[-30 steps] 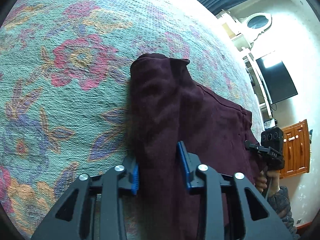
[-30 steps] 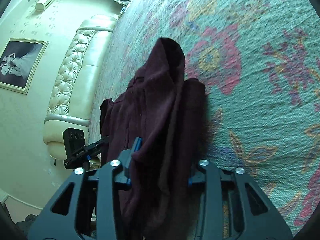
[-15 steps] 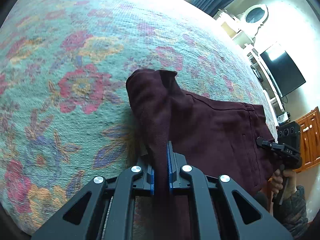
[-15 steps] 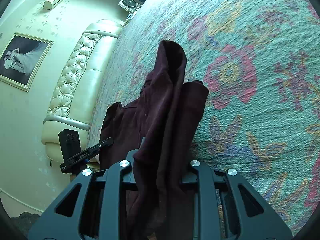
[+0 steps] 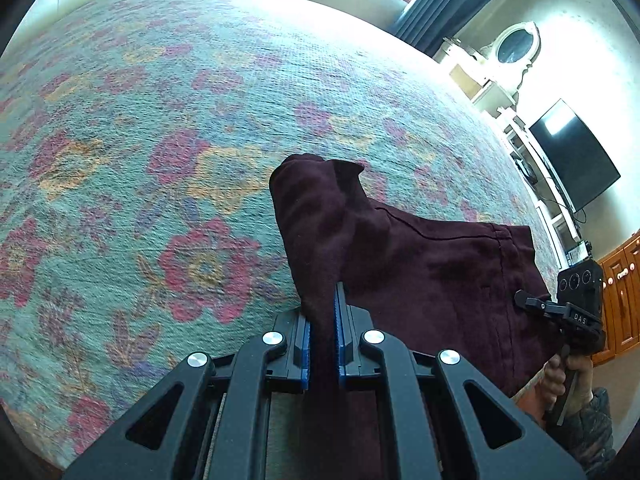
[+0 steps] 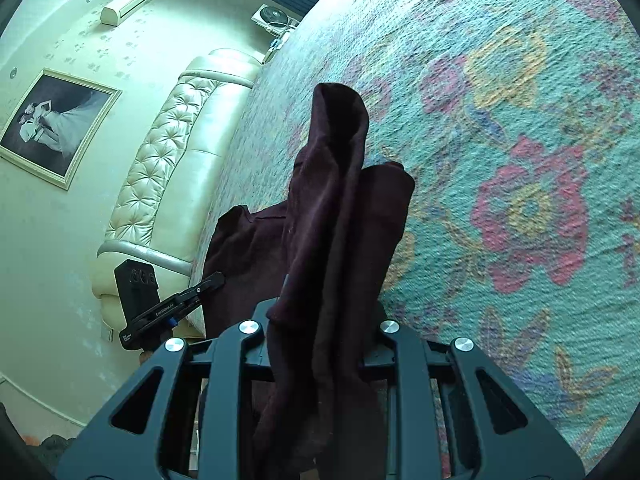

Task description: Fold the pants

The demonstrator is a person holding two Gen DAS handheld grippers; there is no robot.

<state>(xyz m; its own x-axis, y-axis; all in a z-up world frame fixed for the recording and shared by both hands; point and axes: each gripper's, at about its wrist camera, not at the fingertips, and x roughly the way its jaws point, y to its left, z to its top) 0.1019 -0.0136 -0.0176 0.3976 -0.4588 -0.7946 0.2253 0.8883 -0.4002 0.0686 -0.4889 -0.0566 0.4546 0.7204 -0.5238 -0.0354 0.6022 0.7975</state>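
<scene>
Dark maroon pants lie on a floral bedspread, one edge pulled up off the bed. My left gripper is shut on a pinched fold of the pants at their near edge. My right gripper is shut on a thicker bunch of the pants, whose cloth rises in two upright folds and hides the fingertips. Each gripper shows in the other's view: the right one at the pants' waistband end, the left one at the far edge.
The floral bedspread stretches far beyond the pants. A cream tufted headboard stands at one end. A dresser with an oval mirror, a dark TV and a wooden cabinet line the wall.
Both grippers have closed on the pants and lifted; one second ago their jaws stood open around the cloth. The gripped folds now stand higher off the bedspread.
</scene>
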